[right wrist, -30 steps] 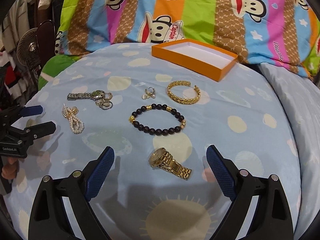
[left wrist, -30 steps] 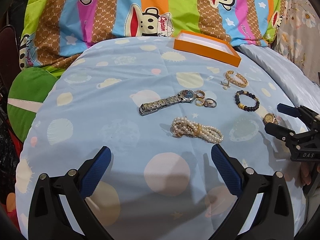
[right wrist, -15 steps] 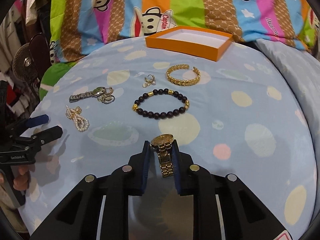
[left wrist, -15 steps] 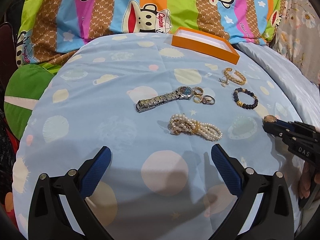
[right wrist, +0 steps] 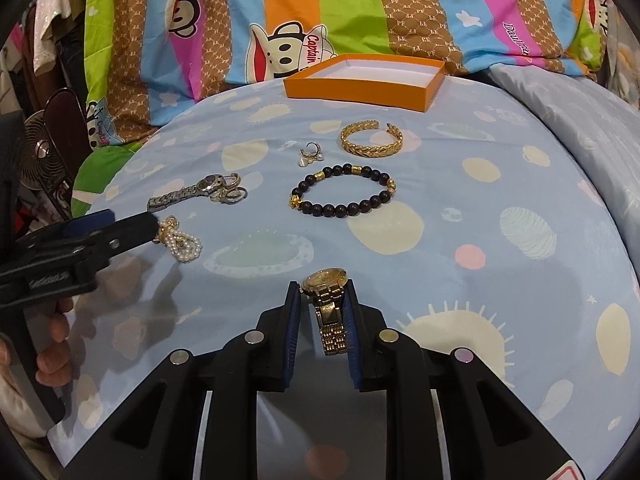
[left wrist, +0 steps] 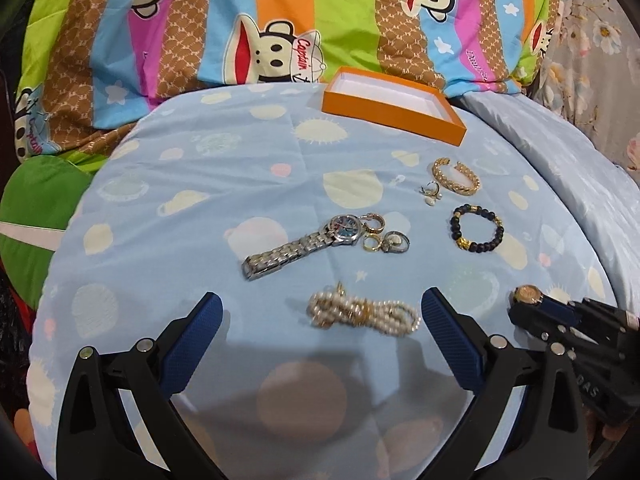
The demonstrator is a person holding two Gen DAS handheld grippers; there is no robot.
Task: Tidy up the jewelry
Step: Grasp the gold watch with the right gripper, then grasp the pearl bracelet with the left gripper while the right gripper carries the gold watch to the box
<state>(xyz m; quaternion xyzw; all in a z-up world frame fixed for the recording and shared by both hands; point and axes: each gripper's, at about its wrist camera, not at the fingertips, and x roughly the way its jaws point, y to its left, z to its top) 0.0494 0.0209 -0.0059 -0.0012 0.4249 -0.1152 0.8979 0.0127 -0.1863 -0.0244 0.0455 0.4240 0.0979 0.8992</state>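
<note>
My right gripper (right wrist: 323, 300) is shut on a gold watch (right wrist: 328, 304), its face sticking out past the fingertips, just above the blue sheet; it also shows in the left wrist view (left wrist: 528, 295). My left gripper (left wrist: 322, 322) is open, its fingers either side of a pearl bracelet (left wrist: 362, 312). A silver watch (left wrist: 304, 246) with a few rings (left wrist: 384, 240), a black bead bracelet (right wrist: 344, 196), a gold cuff bangle (right wrist: 370, 140) and a small pearl ring (right wrist: 310, 156) lie on the sheet. An open orange box (right wrist: 364, 80) stands at the back.
The blue patterned sheet (right wrist: 500, 184) covers a rounded surface that drops off at left and right. A striped monkey-print blanket (right wrist: 360, 12) rises behind the box. A green cushion (left wrist: 36, 208) and a small fan (right wrist: 44, 160) are at the left.
My right gripper closed on the gold watch and has lifted it slightly. My left gripper moved forward, so the pearl bracelet now lies between its open fingers.
</note>
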